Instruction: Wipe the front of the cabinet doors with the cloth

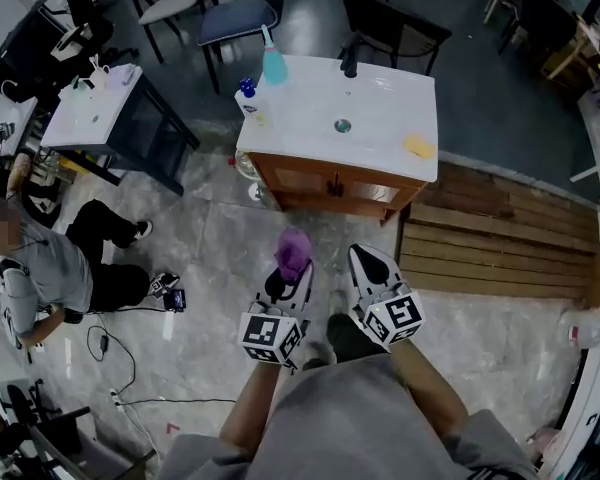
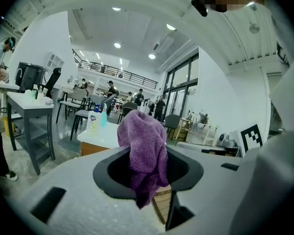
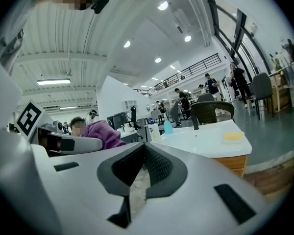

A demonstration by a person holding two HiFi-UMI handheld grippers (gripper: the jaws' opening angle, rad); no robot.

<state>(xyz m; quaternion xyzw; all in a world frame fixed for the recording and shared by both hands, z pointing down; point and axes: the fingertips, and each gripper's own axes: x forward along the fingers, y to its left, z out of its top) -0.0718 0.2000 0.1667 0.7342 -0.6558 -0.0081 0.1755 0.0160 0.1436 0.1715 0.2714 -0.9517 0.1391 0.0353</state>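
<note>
Open hall, stone floor [image 1: 220,258]. Cabinet doors [image 1: 330,183] well apart from cloth [image 2: 144,146]. Left gripper [image 2: 148,173] fingers clamp cloth; right gripper [image 3: 142,173] fingers nearly together, empty. Wiping apparently not begun.

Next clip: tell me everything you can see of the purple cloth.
The cloth is purple with a nubby, towel-like weave and looks soft. It is bunched into a crumpled wad and clamped between the jaws of the left gripper, with a rounded hump sticking out past the jaws and a loose end trailing back. Nothing else touches it. It is held above the floor, short of the wooden cabinet, not against its doors.
</note>
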